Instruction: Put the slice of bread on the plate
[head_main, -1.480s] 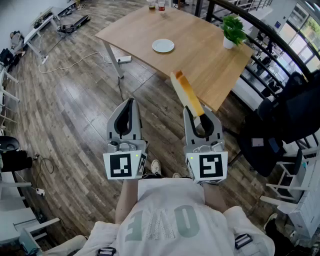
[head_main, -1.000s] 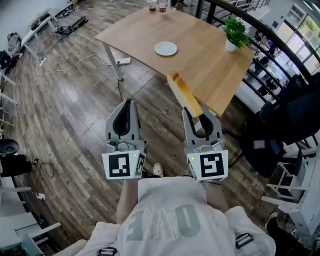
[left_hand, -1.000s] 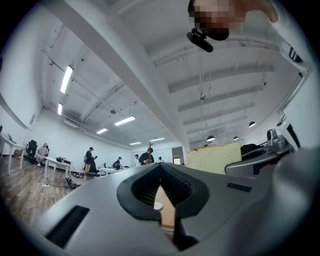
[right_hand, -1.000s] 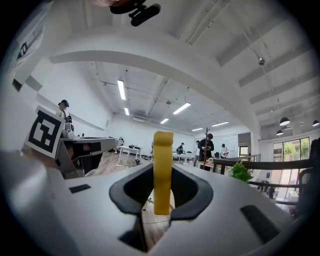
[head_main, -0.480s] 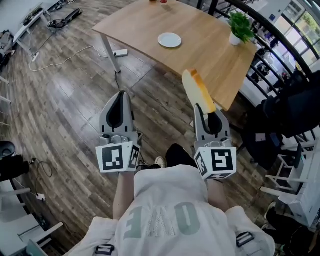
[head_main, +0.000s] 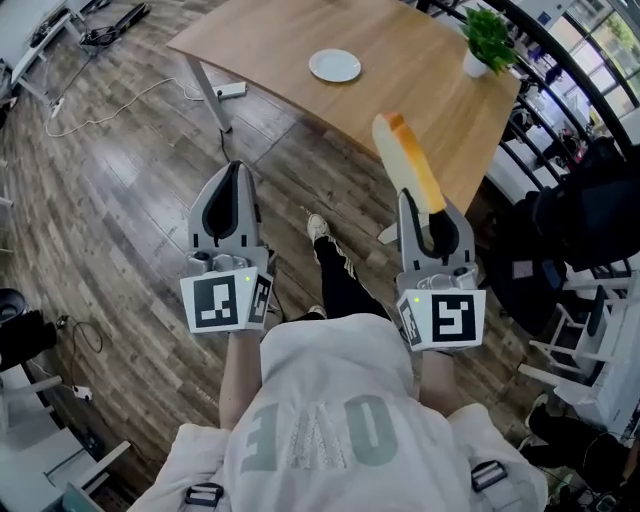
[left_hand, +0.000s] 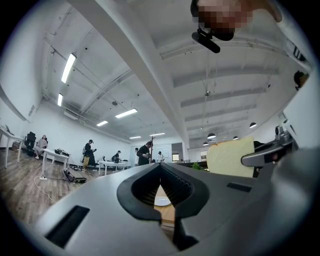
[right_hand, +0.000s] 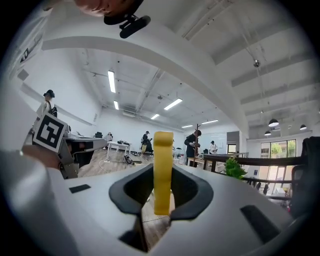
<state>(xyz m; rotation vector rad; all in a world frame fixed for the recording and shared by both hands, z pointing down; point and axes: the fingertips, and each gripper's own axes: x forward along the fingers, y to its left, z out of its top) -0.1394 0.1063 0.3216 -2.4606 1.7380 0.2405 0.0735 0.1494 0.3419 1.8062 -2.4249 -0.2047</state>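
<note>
A white plate (head_main: 334, 65) sits on the wooden table (head_main: 420, 60) ahead of me, some way beyond both grippers. My right gripper (head_main: 432, 212) is shut on the slice of bread (head_main: 407, 160), which stands up on edge out of the jaws and leans toward the table. In the right gripper view the bread (right_hand: 162, 170) shows edge-on between the pads. My left gripper (head_main: 234, 172) is level with it on the left, shut with nothing in it. Through its jaws (left_hand: 160, 172) I see the plate (left_hand: 161, 201), with the bread (left_hand: 231, 157) off to the right.
A potted plant (head_main: 487, 35) stands at the table's far right corner. A black railing (head_main: 560, 75) runs behind it, and a chair with dark bags (head_main: 580, 215) is on the right. A power strip and cable (head_main: 232, 90) lie by the table leg (head_main: 205, 95). People stand far off.
Both grippers and I have come closer to the table, with one foot stepping forward below. The bread stays gripped in the right gripper; the left stays shut.
</note>
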